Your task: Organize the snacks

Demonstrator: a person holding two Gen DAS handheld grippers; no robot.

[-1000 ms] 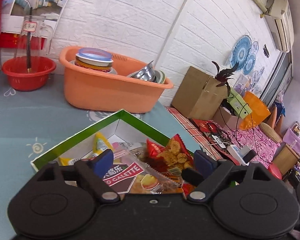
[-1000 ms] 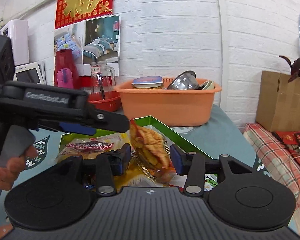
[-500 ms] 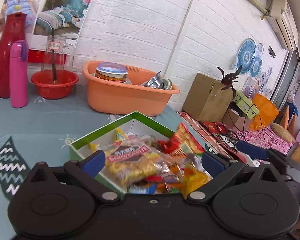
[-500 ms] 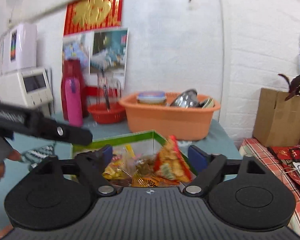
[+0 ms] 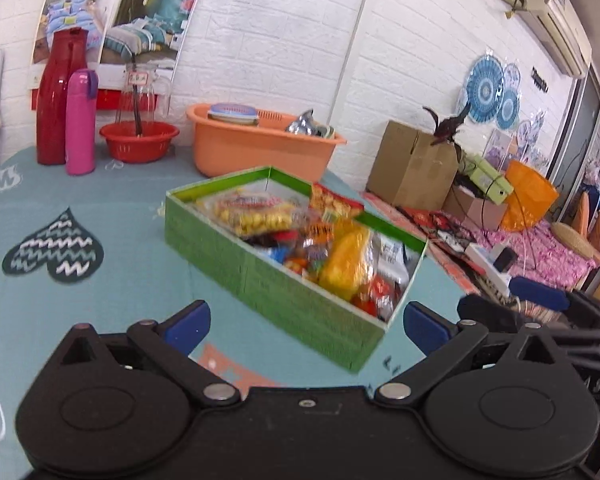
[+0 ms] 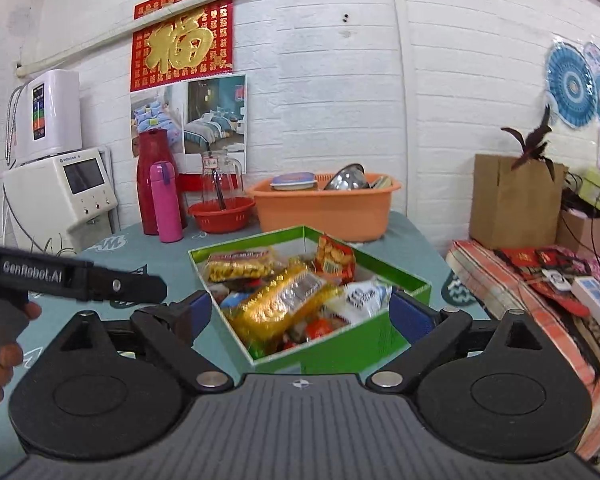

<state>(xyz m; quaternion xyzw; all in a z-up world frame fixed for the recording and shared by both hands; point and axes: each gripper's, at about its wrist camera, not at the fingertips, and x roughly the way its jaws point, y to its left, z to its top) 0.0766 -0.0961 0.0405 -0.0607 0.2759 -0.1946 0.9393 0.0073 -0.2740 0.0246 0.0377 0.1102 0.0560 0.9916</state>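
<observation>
L gripper jaws wide, empty | R gripper same | green box snacks blurred, labels unreadable

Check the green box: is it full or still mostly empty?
Full. The green box is heaped with snack packets; several rise above its rim.

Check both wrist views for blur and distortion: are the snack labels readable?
Left wrist: motion blur smears the green box and its snack packets; labels unreadable. Right wrist: sharper, wall poster crisp, but the gold packet is still soft. Both views: fisheye bends the wall lines; lighting is even, no harsh glare.
</observation>
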